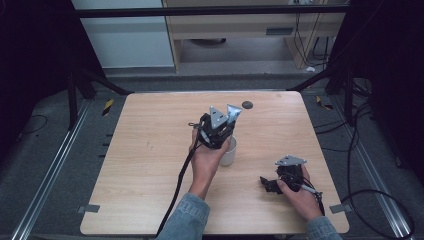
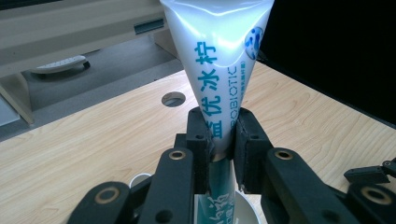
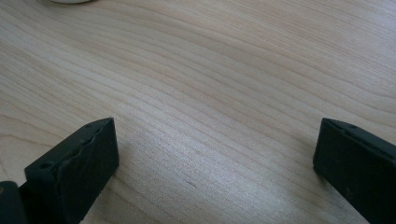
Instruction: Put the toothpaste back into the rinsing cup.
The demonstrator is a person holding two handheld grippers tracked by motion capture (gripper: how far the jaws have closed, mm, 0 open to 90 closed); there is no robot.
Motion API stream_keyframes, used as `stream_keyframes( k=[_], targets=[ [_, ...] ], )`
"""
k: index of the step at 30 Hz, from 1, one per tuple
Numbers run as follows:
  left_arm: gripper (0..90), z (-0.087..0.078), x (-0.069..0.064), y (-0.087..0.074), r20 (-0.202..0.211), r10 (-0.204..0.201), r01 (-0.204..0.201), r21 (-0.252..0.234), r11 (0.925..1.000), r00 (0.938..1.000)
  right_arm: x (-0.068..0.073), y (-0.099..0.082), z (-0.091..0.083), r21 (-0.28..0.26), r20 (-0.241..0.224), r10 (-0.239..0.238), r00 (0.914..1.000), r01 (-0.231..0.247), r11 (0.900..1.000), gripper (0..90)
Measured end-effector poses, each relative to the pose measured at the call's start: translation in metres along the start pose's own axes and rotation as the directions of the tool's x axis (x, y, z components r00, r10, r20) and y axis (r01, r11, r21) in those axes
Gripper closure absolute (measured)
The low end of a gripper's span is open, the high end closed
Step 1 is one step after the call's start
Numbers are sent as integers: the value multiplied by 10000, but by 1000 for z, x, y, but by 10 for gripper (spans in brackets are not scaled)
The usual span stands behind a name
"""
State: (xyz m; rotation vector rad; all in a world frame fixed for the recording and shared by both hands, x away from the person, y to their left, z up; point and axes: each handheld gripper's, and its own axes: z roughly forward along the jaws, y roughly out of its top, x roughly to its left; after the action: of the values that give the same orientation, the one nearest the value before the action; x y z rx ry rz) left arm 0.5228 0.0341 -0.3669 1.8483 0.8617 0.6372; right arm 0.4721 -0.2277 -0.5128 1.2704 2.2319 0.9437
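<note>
Tube (image 2: 219, 70): clenched in left tongs (image 2: 223, 140), lower end inside cup (image 1: 229, 151), centre frame.
Right tongs (image 3: 215, 154): released, idle.
Advice: lower straight, steady.

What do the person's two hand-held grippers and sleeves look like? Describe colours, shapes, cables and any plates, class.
Both the left gripper and the right gripper are black, each topped by a grey three-cornered plate. Their jaws are blocky black bars with brass-ringed pivot holes. A black cable trails from the left one. The sleeves are blue denim.

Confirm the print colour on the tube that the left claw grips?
Teal-blue lettering on the glossy white squeeze tube, clearest in the left gripper view.
</note>
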Motion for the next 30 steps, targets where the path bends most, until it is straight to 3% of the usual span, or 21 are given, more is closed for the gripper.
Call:
stream_keyframes(
  k=[30],
  targets=[
    [777, 10, -3, -16, -150, -13, 13, -9, 10000, 9999, 0, 0, 0, -19, -4, -5, 10000, 5, 10000, 4]
  ],
)
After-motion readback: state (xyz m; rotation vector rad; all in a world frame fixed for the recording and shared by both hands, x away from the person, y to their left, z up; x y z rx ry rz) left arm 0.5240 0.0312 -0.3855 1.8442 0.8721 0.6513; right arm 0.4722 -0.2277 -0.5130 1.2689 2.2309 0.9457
